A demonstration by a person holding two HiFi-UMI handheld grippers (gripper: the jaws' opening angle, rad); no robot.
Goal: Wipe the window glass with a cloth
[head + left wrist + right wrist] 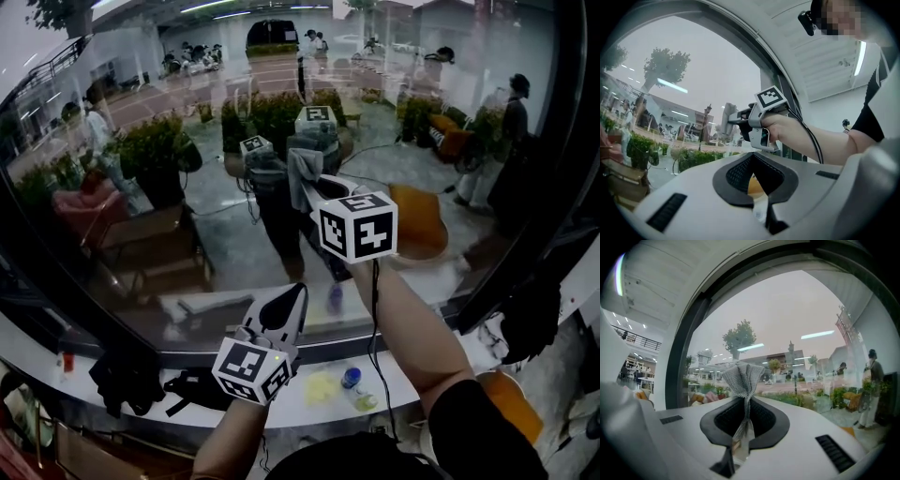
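Note:
The window glass [141,103] fills most of the head view and shows reflections. My right gripper [317,186] is raised in front of the pane, shut on a grey knitted cloth [303,171] that sits at or very near the glass. In the right gripper view the cloth [742,377] fans out upward from the shut jaws of the right gripper [743,425], with the glass [787,310] just beyond. My left gripper [289,302] hangs lower, near the sill, jaws shut and empty. In the left gripper view the left gripper [759,199] points up toward the right gripper [757,123] and the hand holding it.
A white sill [412,389] runs below the pane, bearing a black bag [127,380], a yellowish rag [321,387] and a blue-capped bottle [352,379]. A dark window frame [553,187] stands at the right. An orange seat [511,403] is low right.

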